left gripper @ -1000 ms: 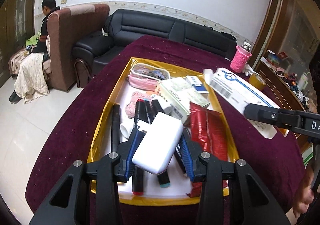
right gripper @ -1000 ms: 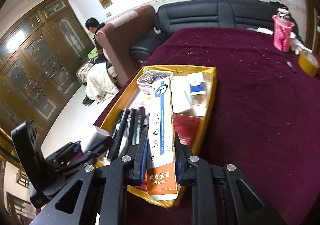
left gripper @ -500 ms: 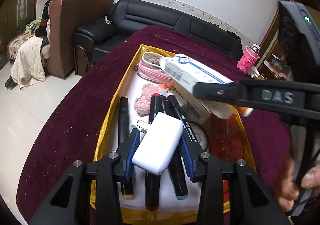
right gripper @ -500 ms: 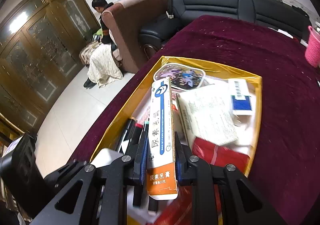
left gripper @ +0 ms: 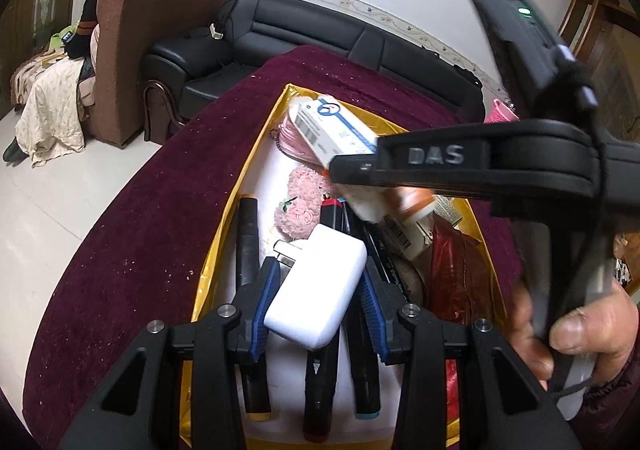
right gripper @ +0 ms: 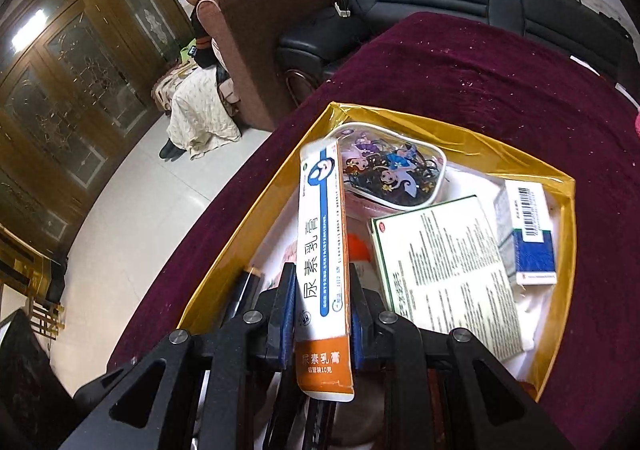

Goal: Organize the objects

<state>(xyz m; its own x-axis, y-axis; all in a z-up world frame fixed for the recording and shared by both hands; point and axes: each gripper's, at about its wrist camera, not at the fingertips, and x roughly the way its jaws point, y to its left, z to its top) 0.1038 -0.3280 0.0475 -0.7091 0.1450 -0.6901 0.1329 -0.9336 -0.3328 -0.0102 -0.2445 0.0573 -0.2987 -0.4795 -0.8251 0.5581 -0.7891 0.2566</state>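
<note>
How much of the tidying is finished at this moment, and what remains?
Done: the markers, the green box and the pouch already lie in the gold tray. In hand: the left gripper holds a white charger, the right gripper a cream box, both above the tray. Left: setting these two down.

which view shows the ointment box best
The right wrist view: the ointment box fills the middle, its printed face plain, clamped in the right claw. The left wrist view shows only its far end, blurred, behind that claw's arm.
</note>
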